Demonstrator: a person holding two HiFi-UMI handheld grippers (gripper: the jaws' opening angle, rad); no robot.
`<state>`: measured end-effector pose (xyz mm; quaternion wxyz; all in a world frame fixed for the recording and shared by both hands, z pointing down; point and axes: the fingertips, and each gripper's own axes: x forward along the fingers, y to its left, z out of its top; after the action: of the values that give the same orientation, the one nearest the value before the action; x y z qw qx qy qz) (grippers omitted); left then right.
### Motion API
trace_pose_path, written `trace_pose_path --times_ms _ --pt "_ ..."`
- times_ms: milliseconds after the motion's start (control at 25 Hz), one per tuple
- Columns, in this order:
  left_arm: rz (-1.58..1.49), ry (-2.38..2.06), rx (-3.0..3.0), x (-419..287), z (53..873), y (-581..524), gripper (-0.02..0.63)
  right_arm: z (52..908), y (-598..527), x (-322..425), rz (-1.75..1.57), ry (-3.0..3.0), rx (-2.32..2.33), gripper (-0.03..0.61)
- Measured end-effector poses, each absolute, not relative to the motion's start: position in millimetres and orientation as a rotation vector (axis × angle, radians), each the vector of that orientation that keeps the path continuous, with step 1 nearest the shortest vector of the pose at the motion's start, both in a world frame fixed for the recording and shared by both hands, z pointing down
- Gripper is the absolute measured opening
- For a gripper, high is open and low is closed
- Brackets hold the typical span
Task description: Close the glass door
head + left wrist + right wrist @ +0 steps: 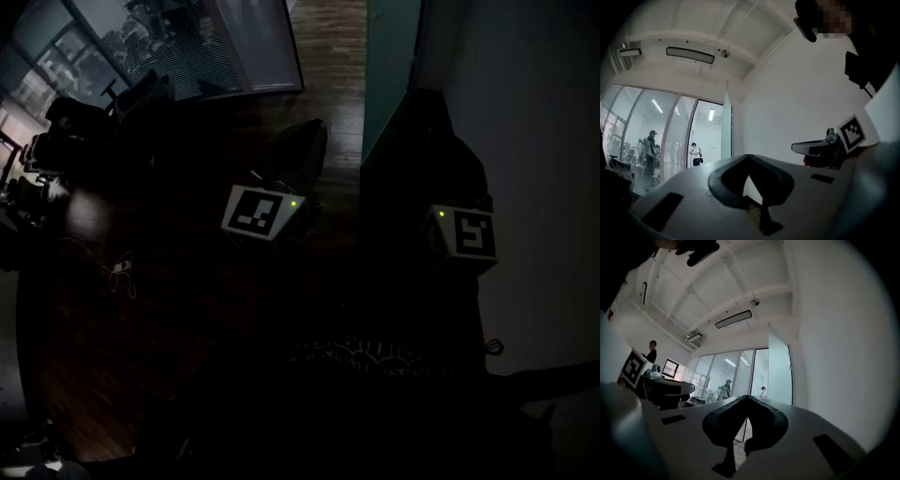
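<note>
We see the glass door [780,366], a pale frosted pane, standing open far ahead beside the white wall [834,333]. The jaws of the left gripper [748,157] and the right gripper [748,398] are closed on nothing.

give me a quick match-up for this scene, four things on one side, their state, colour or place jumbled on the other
1 glass door
2 right tongs
3 long lamp
4 left tongs' marker cube

a shut, nothing between them
b mounted overhead
c standing open
d black and white squares

Pairs: 1c, 2a, 3b, 4d
</note>
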<state>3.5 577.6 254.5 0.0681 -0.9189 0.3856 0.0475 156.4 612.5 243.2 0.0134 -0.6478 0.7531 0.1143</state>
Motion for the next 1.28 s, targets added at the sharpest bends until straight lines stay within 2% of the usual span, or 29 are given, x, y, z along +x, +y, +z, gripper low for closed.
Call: trace_pose_path --times_ms 1280 --pt "0.170 1.150 -2.812 -17.8 269.4 569.3 0.002 249.4 602.6 149.5 0.309 2.312 -2.011 0.003"
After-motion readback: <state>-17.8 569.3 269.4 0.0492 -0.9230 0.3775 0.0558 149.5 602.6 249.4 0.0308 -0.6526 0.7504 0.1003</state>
